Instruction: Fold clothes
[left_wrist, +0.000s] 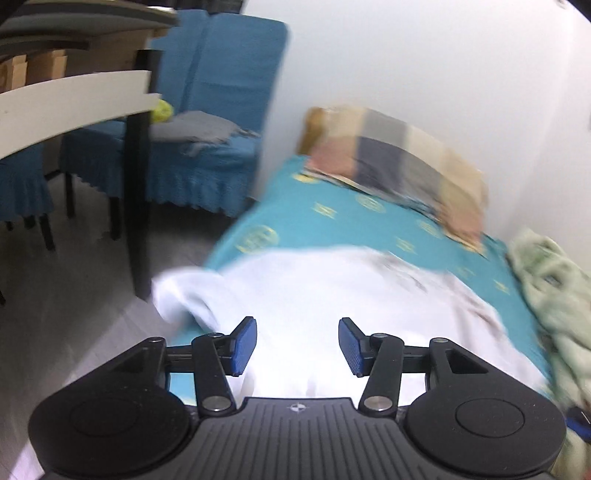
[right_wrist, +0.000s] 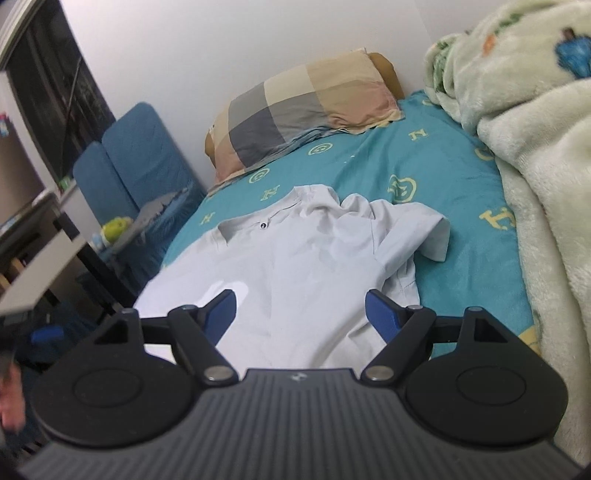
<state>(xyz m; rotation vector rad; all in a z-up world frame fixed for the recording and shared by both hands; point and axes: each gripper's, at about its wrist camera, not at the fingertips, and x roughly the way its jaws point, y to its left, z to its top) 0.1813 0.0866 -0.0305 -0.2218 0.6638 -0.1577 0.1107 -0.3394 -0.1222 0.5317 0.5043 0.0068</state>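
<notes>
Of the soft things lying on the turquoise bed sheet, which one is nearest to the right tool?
The white collared shirt, spread flat directly ahead of the right tool. The checked pillow lies farther off by the wall, and the pale green fleece blanket is heaped at the side.

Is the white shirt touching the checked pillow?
Apart. In the right wrist view, a strip of teal bedsheet shows between the white shirt's collar and the checked pillow.

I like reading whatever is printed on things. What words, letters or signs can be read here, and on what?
"N": yellow letter on the teal bedsheet, near the plaid pillow.
"H": yellow letters on the same sheet, beside the white shirt.
Round yellow emblems on the sheet: too small to read.
Small mark on each gripper body: unreadable.
</notes>
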